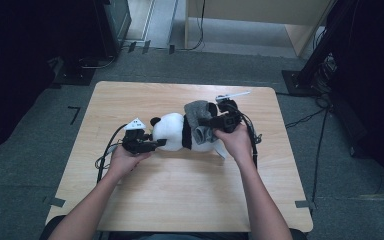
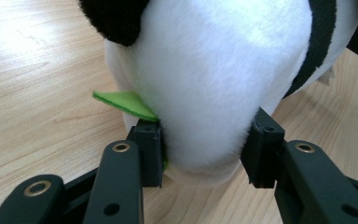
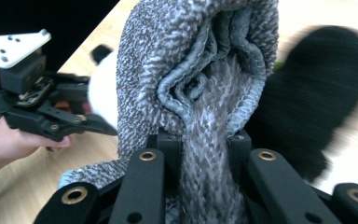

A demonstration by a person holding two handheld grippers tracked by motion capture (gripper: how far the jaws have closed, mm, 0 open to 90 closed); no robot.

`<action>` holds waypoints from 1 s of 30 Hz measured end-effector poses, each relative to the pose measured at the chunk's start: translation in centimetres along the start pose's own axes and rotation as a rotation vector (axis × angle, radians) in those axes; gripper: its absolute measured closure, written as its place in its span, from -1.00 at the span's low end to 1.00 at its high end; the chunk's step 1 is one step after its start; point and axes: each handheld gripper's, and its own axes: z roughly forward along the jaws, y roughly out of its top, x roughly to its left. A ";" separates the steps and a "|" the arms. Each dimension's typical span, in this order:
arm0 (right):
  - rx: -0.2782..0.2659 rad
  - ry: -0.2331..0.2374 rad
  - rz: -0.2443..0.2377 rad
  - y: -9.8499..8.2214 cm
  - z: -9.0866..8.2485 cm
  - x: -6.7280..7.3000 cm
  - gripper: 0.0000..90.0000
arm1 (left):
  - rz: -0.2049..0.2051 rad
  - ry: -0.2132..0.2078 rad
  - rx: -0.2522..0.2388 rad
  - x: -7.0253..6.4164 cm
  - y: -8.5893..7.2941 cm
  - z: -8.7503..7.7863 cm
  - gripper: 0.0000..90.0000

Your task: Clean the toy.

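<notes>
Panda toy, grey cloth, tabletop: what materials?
Black-and-white panda toy: looks like soft plush, short fuzzy pile, dents between the fingers. Grey knitted cloth: likely yarn knit, mottled loops, ribbed edge. Light wooden table: wood or wood-look laminate, visible grain, slight sheen.

It looked like a lab or studio: a lone wooden table stood on grey carpet, ringed by cables, equipment stands and floor tape marks.

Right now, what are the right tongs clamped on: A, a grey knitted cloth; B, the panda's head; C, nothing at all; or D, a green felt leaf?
A: in the right gripper view the right tongs pinch a fold of the grey knitted cloth, while the left tongs squeeze the plush panda.
</notes>
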 end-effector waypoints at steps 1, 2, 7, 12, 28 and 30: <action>-0.007 -0.004 0.013 -0.2 -0.5 -0.5 0.68 | 0.002 0.000 0.001 0.0 0.0 0.0 0.27; -0.014 -0.004 0.028 -0.5 -0.8 -1.1 0.68 | 0.004 0.000 0.002 0.0 0.0 0.0 0.27; -0.036 -0.027 0.076 -1.6 -2.1 -3.3 0.66 | 0.000 -0.002 0.002 0.0 0.0 0.0 0.27; -0.034 -0.040 0.112 -2.9 -1.9 -5.1 0.67 | -0.008 -0.007 -0.002 0.2 0.0 0.1 0.29; -0.044 0.035 0.103 -4.2 -2.9 -5.3 0.69 | -0.082 -0.093 0.040 -1.0 1.2 -2.2 0.43; -0.021 -0.006 0.074 -4.1 -2.9 -4.8 0.69 | -0.070 -0.070 0.063 -0.9 0.8 -1.9 0.39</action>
